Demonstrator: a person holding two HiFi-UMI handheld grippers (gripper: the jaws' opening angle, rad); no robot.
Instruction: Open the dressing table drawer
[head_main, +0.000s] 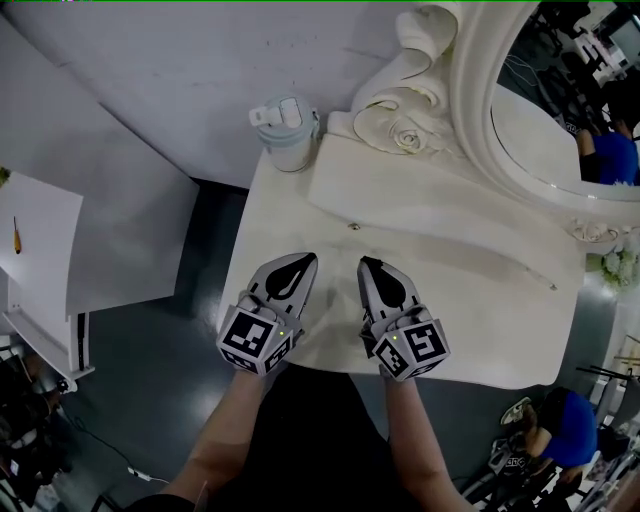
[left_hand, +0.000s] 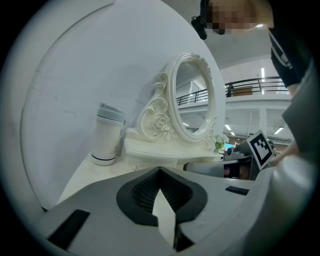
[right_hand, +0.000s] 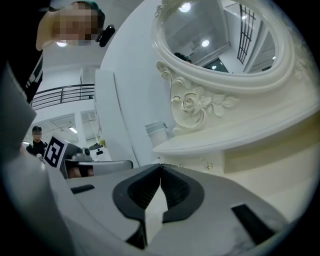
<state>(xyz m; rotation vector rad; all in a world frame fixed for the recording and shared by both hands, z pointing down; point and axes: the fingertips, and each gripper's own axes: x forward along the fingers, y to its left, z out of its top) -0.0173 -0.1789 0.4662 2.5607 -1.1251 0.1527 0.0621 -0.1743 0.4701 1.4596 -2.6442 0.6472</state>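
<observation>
1. Two bare forearms (head_main: 232, 440) at the near edge of the head view, each bearing one tool.
2. Grey two-jaw left gripper (head_main: 303, 262) (left_hand: 160, 171) with black ribbed pads and a marker cube. Its jaws are pressed together at the tips with nothing between them. It sits over the front part of the tabletop and points at the back of the table.
3. Grey two-jaw right gripper (head_main: 371, 263) (right_hand: 161, 166), the same make, just beside the left one. Its jaws are likewise closed tip to tip and empty.
4. Cream-white dressing table (head_main: 480, 335) with a curved front edge, standing on a dark floor (head_main: 140, 380).
5. Low cream drawer tier (head_main: 450, 225) (right_hand: 260, 132) raised along the back of the tabletop, ahead of both grippers and well clear of their tips.
6. Small metal knob (head_main: 353, 226) (right_hand: 207, 164) on the tier's front near its left end. Neither gripper touches it.
7. White lidded tumbler (head_main: 287, 135) (left_hand: 107, 136) (right_hand: 158, 131) with a dark band at its foot, upright on the rear left corner, just beside the tier's left end.
8. Oval mirror (head_main: 478, 110) (left_hand: 192, 95) (right_hand: 220, 35) in a carved cream frame with a rose and scrolls, standing on the tier.
9. White flowers (head_main: 615, 266) at the table's far right.
10. Plain white wall panel (head_main: 180, 70) behind it all.
</observation>
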